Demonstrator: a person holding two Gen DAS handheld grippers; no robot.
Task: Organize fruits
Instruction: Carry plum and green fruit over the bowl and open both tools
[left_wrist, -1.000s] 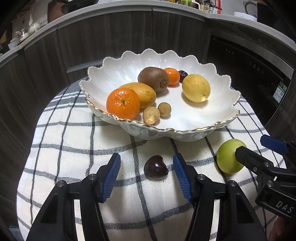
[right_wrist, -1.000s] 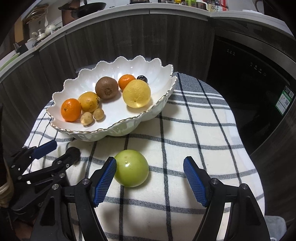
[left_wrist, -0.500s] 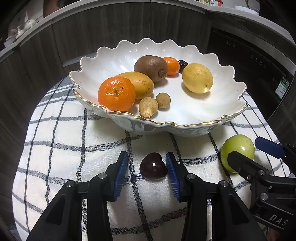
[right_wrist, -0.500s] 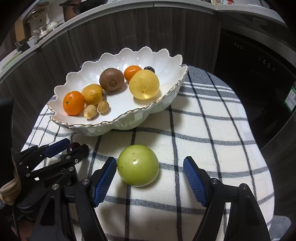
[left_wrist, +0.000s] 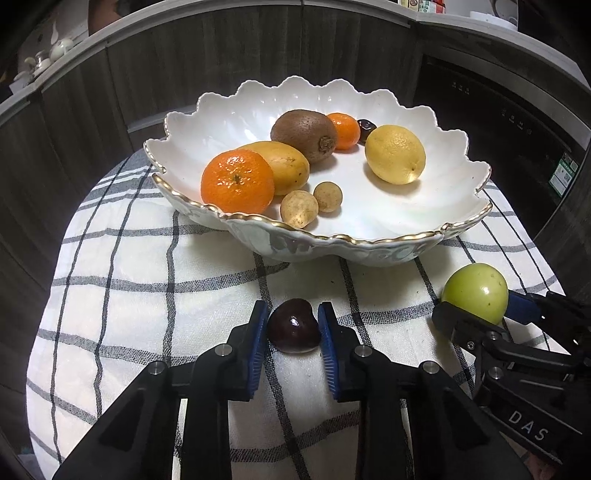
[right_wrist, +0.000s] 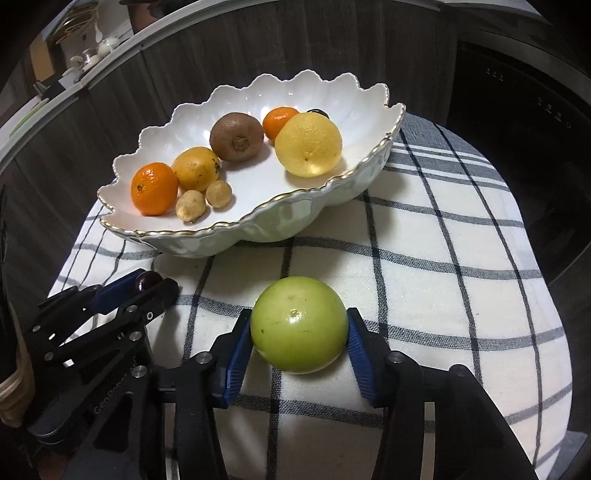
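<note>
Left wrist view: left gripper (left_wrist: 293, 332), blue pads drawn in to a narrow gap, both touching the sides of the cherry (left_wrist: 293, 326); cherry rests on the cloth (left_wrist: 147, 295), just in front of the bowl (left_wrist: 369, 245).

Right wrist view: right gripper (right_wrist: 299, 349), pads about half closed, pressed against both flanks of the green fruit (right_wrist: 299, 325); fruit sits on the cloth, in front of the bowl and to the right of the cherry.

Bowl: white, scalloped, gold-edged rim, standing on the cloth. Contents:
- large mandarin (left_wrist: 238, 181), at the near-left rim
- mango (left_wrist: 284, 167), touching the mandarin from behind
- two longans (left_wrist: 312, 205), near the front rim, touching each other
- kiwi (left_wrist: 304, 134), centre back
- small mandarin (left_wrist: 345, 129), right behind the kiwi
- dark fruit (left_wrist: 365, 127), at the back, mostly hidden
- lemon (left_wrist: 395, 154), right side, apart from the rest

Surface: white cloth with dark check lines, draped over a rounded top under the bowl.

Room: dark wood-grain cabinet fronts (left_wrist: 184, 66) behind the bowl, pale counter edge above them; black appliance front (left_wrist: 498, 129) to the bowl's right.
</note>
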